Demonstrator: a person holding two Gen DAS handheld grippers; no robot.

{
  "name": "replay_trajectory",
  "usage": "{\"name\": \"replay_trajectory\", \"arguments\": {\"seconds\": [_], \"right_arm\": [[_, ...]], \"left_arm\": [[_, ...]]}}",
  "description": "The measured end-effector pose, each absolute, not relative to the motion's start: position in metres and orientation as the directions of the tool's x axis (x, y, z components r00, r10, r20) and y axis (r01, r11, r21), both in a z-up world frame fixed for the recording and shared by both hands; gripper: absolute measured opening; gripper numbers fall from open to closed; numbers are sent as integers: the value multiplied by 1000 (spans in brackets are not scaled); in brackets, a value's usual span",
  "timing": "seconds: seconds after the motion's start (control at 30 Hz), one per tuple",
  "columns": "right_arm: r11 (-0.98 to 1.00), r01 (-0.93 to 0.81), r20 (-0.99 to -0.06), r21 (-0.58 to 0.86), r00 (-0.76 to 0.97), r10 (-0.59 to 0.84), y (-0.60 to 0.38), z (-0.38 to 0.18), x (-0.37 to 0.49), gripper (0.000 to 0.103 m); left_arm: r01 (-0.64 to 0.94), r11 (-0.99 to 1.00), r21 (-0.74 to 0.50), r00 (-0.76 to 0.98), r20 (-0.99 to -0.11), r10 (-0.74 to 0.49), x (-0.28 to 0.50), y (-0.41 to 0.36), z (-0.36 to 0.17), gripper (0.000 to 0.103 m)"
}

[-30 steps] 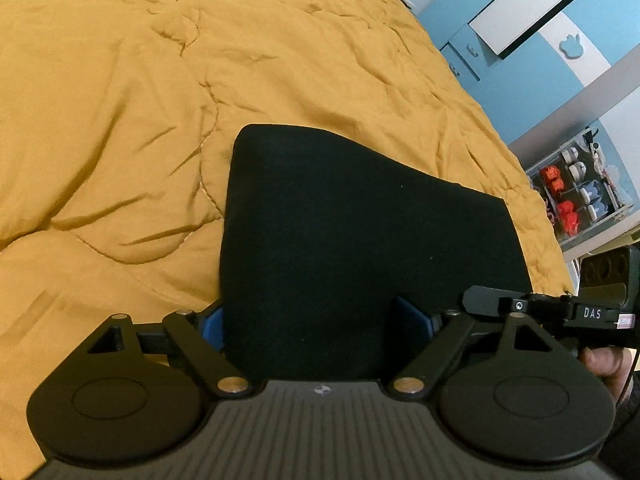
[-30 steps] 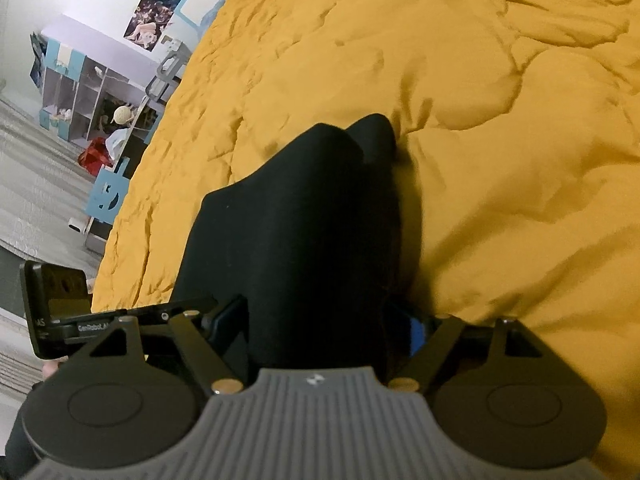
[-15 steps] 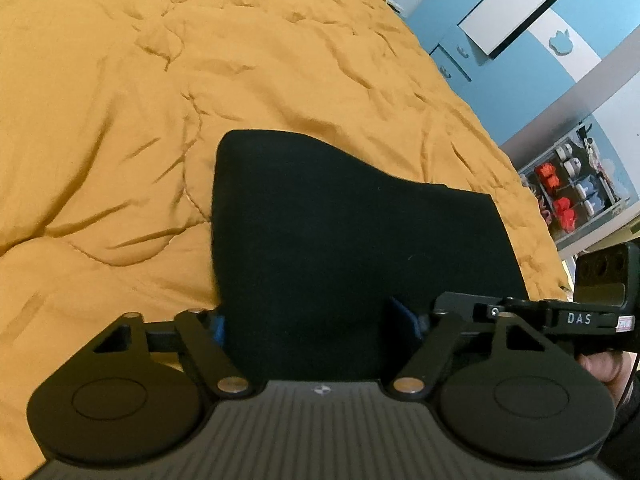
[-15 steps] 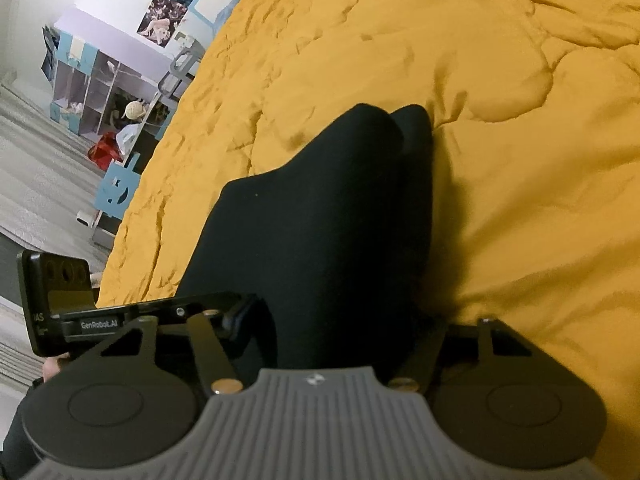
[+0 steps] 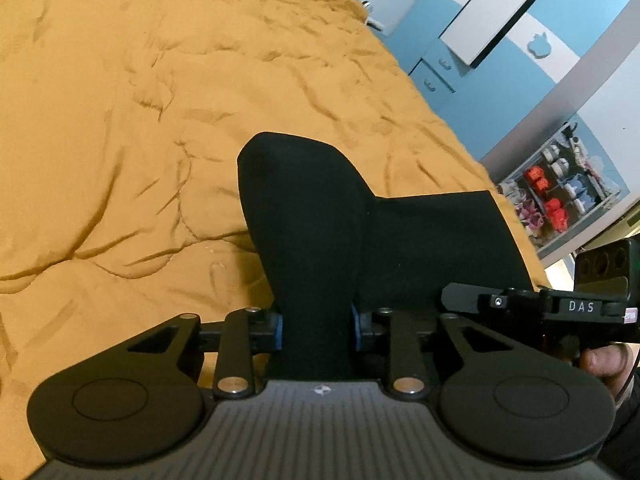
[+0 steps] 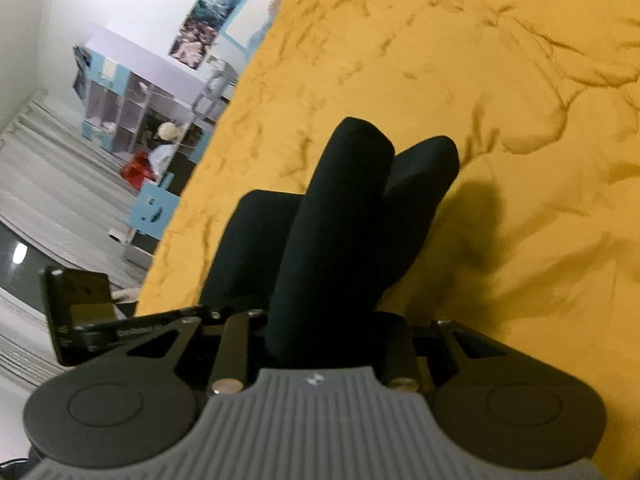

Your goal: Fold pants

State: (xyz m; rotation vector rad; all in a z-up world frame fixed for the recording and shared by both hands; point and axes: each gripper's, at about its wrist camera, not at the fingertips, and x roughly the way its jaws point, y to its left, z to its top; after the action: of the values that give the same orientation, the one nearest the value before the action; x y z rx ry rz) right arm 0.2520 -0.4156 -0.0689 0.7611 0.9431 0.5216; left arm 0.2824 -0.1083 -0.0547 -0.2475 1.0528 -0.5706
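Black pants (image 5: pixel 320 220) lie on a bed under a rumpled mustard-yellow quilt (image 5: pixel 120 120), close to the bed's edge. In the left wrist view the left claw (image 5: pixel 318 328) is clenched on a bunched fold of the cloth, with the blue pads (image 5: pixel 279 328) pressing it from both sides. That fold rises from the claw as a thick rounded column, and a flatter part of the pants spreads out to its right toward the edge of the bed. The other claw's black body, marked DAS, shows at the right of this view, with a bit of the person's hand (image 5: pixel 604 362) under it.

In the right wrist view the right claw (image 6: pixel 324 334) is likewise gripping the pants (image 6: pixel 336 220), which stand up from it in two rounded rolls side by side, throwing a shadow on the quilt (image 6: pixel 500 100) to the right. A flat section of cloth lies to the left of the rolls.

Beyond the bed stand a blue and white wardrobe (image 5: pixel 500 40) and a shelf with small red and blue things (image 5: pixel 556 192).
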Motion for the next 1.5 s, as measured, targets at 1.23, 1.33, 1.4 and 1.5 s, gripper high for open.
{"name": "replay_trajectory", "arguments": {"seconds": [1.23,1.33,1.4,1.5], "right_arm": [[640,-307,-515,704,400,758,-220,54,210,22],[638,-344,-510,689,395,764,-190,61,232,22],[638,-364,-507,679,397,765,-171,68,250,22],[638,-389,-504,665,397,767,-145,80,277,22]], "left_arm": [[204,837,-508,585,-623,-520,193,68,14,31],[169,834,-525,609,-610,-507,206,91,20,31],[151,838,-524,627,-605,-491,219,104,26,31],[148,853,-501,659,-593,-463,235,120,36,31]]}}
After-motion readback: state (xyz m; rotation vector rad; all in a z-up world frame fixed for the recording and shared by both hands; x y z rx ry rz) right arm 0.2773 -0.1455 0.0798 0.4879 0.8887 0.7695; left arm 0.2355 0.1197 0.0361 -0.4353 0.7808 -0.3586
